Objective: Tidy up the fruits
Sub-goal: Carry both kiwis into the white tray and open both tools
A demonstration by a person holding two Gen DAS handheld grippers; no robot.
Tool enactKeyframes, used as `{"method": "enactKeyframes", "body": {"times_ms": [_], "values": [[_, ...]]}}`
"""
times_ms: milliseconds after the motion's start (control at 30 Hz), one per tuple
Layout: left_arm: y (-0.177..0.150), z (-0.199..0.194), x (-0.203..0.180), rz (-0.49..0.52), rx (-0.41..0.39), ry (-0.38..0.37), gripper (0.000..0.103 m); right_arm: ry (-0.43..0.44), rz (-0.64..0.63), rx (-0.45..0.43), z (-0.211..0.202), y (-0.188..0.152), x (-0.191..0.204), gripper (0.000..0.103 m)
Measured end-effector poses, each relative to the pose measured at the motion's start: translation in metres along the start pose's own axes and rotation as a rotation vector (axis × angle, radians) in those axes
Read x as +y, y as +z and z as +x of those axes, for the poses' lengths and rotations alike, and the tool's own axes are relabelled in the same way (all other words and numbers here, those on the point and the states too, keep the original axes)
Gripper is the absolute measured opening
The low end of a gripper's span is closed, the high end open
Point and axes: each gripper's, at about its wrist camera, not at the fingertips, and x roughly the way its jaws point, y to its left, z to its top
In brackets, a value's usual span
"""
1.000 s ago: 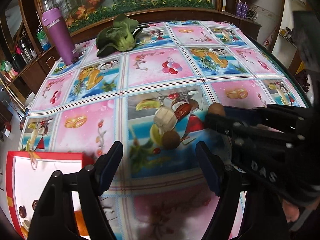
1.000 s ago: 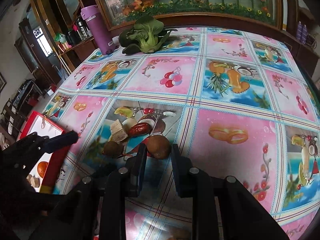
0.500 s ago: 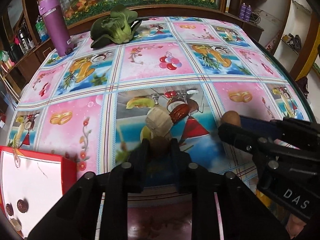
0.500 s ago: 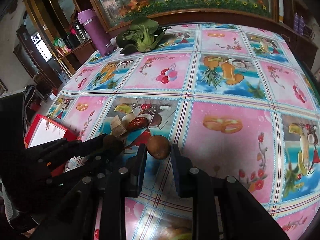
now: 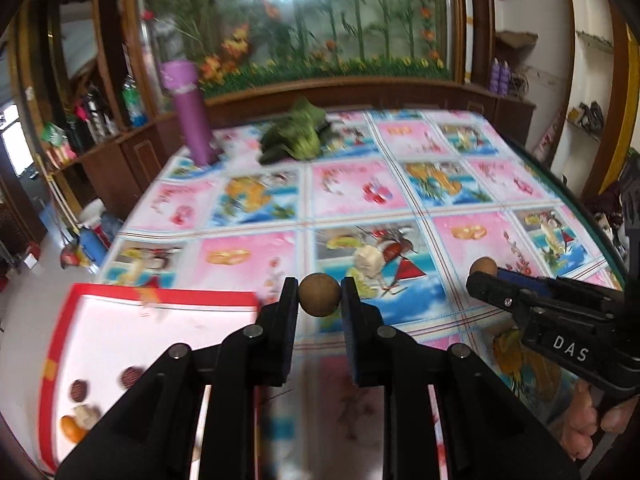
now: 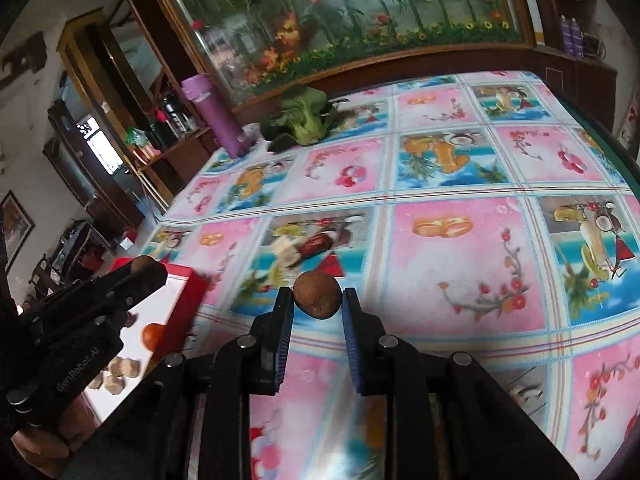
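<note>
Nearest, the left tool [image 5: 319, 300] pinches a round brown fruit [image 5: 319, 294] between its pads, and the right tool [image 6: 317, 300] pinches a darker brown fruit [image 6: 317, 294] the same way. A second ago the left tool was spread over the pile and the right one only straddled its fruit on the surface; now both fruits are off the cloth and both views have swung up, so the two pickups look done. Just left of the tools lies the red-rimmed tray [image 5: 168, 294], already holding an orange [image 6: 152, 335] and several small pieces; the left tool sits near its rim, so dropping there seems the next step. Beyond, a pale chunk [image 5: 370, 258] and a red date [image 5: 394, 249] remain on the surface [image 5: 472, 264]. Farthest are the greens [image 5: 294, 136] and purple bottle [image 5: 190, 110].
</note>
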Motion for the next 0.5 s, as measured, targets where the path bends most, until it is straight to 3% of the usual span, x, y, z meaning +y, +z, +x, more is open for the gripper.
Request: {"method": "enactKeyframes", "body": {"times_ms": [267,500], "values": [[-0.02,-0.05,0.045,-0.072,-0.077,0.056,0.023,0.041,-0.129,-0.022,-0.01,-0.016,0.074,0.024],[-0.042,-0.069,0.082,-0.132,-0.097,0.099,0.023,0.094,-0.237,0.018,-0.001,-0.04,0.136,0.024]]}}
